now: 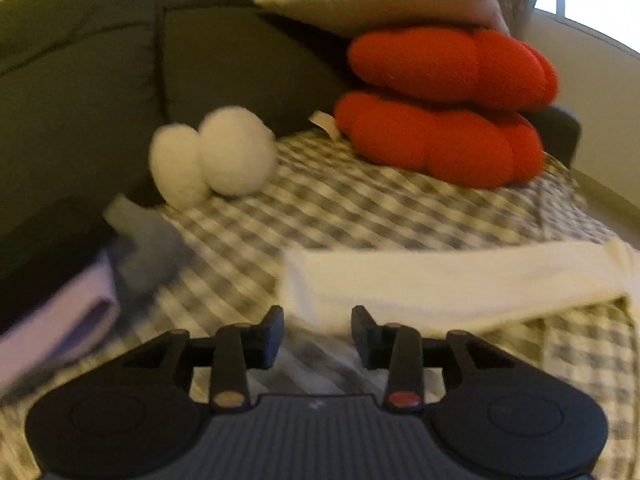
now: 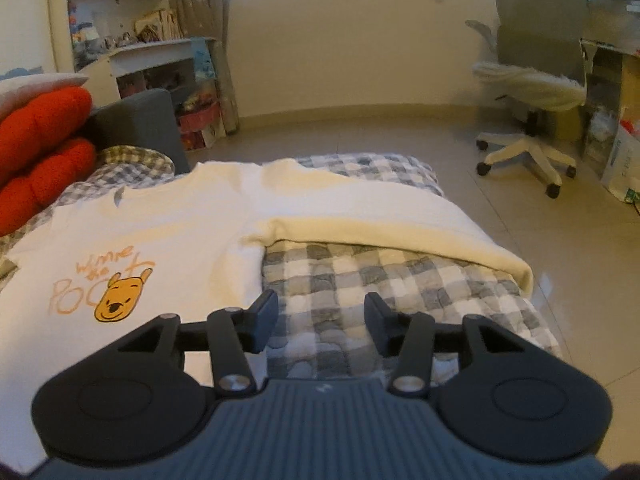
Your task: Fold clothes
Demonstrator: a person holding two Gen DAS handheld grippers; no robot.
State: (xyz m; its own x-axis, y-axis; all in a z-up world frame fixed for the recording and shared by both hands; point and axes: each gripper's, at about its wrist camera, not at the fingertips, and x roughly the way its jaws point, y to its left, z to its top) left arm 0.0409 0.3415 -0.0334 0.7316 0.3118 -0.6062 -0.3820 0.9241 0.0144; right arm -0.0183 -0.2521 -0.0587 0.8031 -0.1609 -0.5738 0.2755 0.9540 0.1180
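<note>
Your right gripper [image 2: 320, 322] hung with its jaws parted and empty just over the checked quilt [image 2: 344, 276], at the near edge of a cream Winnie the Pooh sweatshirt [image 2: 168, 232] spread flat, print up. Your left gripper [image 1: 317, 334], likewise parted and empty, pointed at the garment's outstretched sleeve [image 1: 440, 284]. The sweatshirt looked soft, thick and light, likely to sag and crease; a pinch at the sleeve cuff or the hem corner would probably serve best. The quilt covered a grey sofa [image 1: 80, 80] holding red cushions [image 1: 444, 112], beyond it a tiled floor [image 2: 400, 140] and an office chair [image 2: 532, 92].
</note>
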